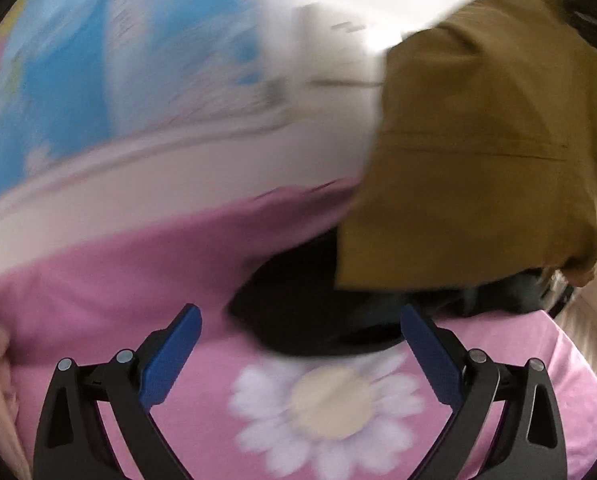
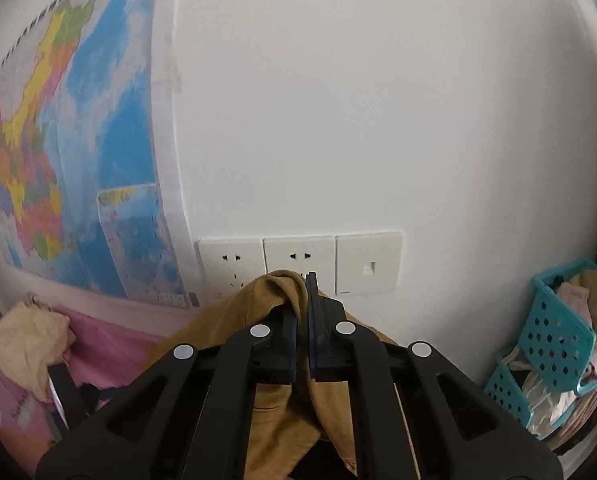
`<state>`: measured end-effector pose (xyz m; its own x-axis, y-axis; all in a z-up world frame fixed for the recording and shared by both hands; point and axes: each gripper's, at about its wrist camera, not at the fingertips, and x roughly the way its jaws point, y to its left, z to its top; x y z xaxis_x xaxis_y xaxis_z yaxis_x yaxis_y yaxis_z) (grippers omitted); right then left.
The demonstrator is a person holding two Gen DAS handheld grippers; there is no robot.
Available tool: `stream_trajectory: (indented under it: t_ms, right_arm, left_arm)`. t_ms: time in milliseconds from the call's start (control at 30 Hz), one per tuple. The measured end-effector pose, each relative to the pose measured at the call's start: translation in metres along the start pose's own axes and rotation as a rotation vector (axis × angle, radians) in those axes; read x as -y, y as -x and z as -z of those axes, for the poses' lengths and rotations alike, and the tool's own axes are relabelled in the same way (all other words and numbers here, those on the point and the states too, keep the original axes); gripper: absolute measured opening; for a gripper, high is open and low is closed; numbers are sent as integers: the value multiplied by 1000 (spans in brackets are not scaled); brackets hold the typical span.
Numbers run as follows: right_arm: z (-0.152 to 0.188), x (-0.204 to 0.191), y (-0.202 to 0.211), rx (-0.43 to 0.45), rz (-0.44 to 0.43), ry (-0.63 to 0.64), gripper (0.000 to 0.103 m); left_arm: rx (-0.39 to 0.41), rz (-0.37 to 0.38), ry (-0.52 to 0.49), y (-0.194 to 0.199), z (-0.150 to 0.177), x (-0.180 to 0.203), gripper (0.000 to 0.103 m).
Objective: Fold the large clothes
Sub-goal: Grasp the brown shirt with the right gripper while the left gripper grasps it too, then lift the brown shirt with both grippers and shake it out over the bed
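Right hand-held gripper (image 2: 303,280), tan corduroy garment (image 2: 274,292)

white wall (image 2: 378,120), map (image 2: 78,140), sockets (image 2: 298,260)

Pink bedding (image 1: 138,280) with 1 white daisy print (image 1: 330,408) near; black garment (image 1: 298,312) lying on it just beyond, 1 beige cloth (image 2: 30,344) bunched at far left.

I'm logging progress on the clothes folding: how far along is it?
Early. Done: the right gripper is shut on a bunched edge of the tan garment and holds it up. In hand: the left gripper is open and empty over the pink floral sheet. Left: no fold shows yet.
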<state>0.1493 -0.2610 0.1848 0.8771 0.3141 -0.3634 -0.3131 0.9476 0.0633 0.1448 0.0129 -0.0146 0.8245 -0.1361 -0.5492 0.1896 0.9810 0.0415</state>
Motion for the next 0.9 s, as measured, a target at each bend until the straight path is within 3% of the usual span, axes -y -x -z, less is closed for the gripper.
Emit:
stream_trajectory:
  t_ms: [67,167,233,267,300,367,433,567,700,900]
  right_arm:
    - [1,2,4,2,-7,-1,4]
    - [-4,6,7,4,-14,-9,4]
    - [-6,6,8,18,-2,-2,4]
    - [-6,9,11,21,1,-2,4]
    - [-6,13,14,22,0,-19,4]
    - [-8,19,23,33,15,-26,4]
    - [-14,24,37,59,31,-32,4]
    - [-39,31,81,141,44,-42,4]
    - [-72,26,142,244,69,-14,4]
    - [-104,9,250,449,82,23,4]
  left_arm:
    - [35,-37,-56,-8,-4,18,97]
    - [16,-55,-90,-30,-11,31,94]
    - [-5,-92,-107,-48,-18,38,73]
    - [-40,-76,-98,-58,-24,38,41]
    - [-69,-61,-91,-64,-28,36,2]
    - [-99,-54,-56,-72,-43,31,4]
    - [-37,-59,-46,-59,-57,35,3]
    - [58,2,-22,-22,-97,36,2]
    - [155,70,21,28,-137,37,2]
    - [401,87,39,135,-178,32,2]
